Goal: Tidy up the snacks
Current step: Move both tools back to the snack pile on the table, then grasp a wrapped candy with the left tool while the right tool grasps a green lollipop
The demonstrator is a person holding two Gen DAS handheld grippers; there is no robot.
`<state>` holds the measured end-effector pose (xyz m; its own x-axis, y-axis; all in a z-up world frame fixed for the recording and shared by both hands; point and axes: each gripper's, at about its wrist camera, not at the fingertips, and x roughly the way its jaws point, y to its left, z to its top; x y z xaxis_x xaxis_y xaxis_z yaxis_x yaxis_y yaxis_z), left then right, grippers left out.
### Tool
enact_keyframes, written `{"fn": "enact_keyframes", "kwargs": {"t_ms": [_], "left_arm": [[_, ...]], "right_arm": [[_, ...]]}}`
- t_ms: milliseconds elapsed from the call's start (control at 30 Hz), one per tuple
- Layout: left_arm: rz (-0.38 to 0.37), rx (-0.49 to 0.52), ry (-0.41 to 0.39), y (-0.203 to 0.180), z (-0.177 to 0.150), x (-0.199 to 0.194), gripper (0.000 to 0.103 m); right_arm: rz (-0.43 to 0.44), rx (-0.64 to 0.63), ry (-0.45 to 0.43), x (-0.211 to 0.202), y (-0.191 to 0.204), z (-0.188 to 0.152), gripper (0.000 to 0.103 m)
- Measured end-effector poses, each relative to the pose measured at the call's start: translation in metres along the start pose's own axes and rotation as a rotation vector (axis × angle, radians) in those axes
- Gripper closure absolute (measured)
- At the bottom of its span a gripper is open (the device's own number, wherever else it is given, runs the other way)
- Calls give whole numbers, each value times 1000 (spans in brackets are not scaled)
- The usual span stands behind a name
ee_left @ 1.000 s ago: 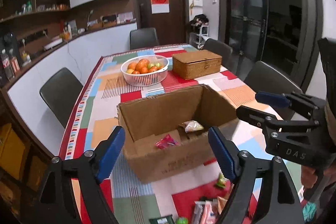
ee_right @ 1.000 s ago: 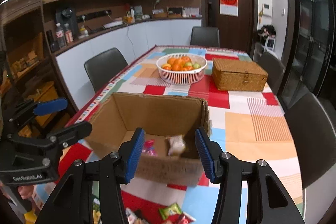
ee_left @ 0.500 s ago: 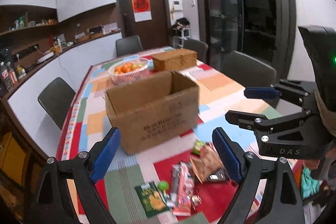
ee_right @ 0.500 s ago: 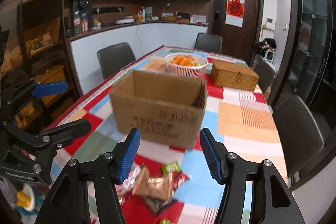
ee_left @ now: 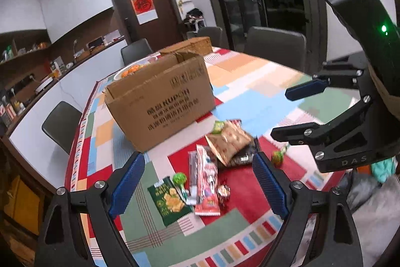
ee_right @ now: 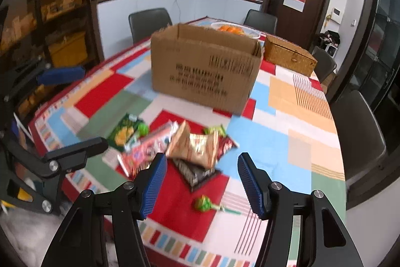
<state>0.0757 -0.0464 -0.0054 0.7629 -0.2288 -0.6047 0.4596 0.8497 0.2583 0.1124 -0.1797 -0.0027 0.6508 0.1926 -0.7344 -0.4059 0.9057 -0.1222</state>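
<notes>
Both hand-held grippers hang over the near end of the counter (ee_right: pixel 295 121) with their jaws spread wide and nothing between them: the left hand-held gripper (ee_left: pixel 198 185) above the left side of the snack heap, the right hand-held gripper (ee_right: pixel 201 182) above its right side. The step in hand looks like choosing the next snack to pick up; nothing is grasped yet.

Nearest the right gripper lies a green lollipop (ee_right: pixel 203 203), apart from the rest, with its stick pointing right. Just beyond it a dark packet (ee_right: pixel 192 173) sits under a crumpled tan bag (ee_right: pixel 196 145), which overlaps a red wrapper (ee_right: pixel 226 145). To the left are a long pink-and-red pack (ee_left: pixel 206 182), a second lollipop (ee_left: pixel 179 179) and a flat green bag (ee_left: pixel 168 202), lying close together and partly touching. The packets look light, thin and crinkly, so they would likely slide or buckle under a careless pinch.

The next move, as I judge it, calls for lowering one gripper over a single item, the lone lollipop or the top tan bag being easiest, closing on it, and carrying it to the box (ee_right: pixel 205 66), which stands open-topped just behind the heap. Farther back are a fruit basket (ee_right: pixel 235 30) and a wicker case (ee_right: pixel 288 56).
</notes>
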Motion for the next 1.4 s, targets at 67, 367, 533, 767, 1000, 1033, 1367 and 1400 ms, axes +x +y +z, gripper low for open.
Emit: {"fn": "enact_keyframes", "kwargs": {"t_ms": [67, 367, 533, 767, 1000, 1033, 1367, 1400], "left_arm": [[17, 45, 6, -7, -9, 3, 16], [-18, 159, 89, -21, -35, 33, 34], [-61, 167, 152, -28, -44, 56, 48], [-87, 159, 199, -29, -48, 81, 62], [-120, 162, 238, -31, -51, 97, 68], [-126, 161, 246, -32, -51, 99, 71], [-139, 147, 275, -33, -52, 111, 76], [-137, 147, 275, -34, -52, 112, 77]], "right_arm": [[-9, -13, 18, 3, 4, -9, 43], [-75, -90, 72, 24, 18, -43, 43], [-94, -106, 95, 37, 16, -53, 44], [-113, -177, 146, 57, 16, -64, 54], [-90, -190, 177, 73, 13, -68, 63], [-85, -193, 176, 74, 14, -68, 63], [-20, -191, 177, 86, 9, -68, 70], [-16, -188, 177, 87, 9, -68, 72]]}}
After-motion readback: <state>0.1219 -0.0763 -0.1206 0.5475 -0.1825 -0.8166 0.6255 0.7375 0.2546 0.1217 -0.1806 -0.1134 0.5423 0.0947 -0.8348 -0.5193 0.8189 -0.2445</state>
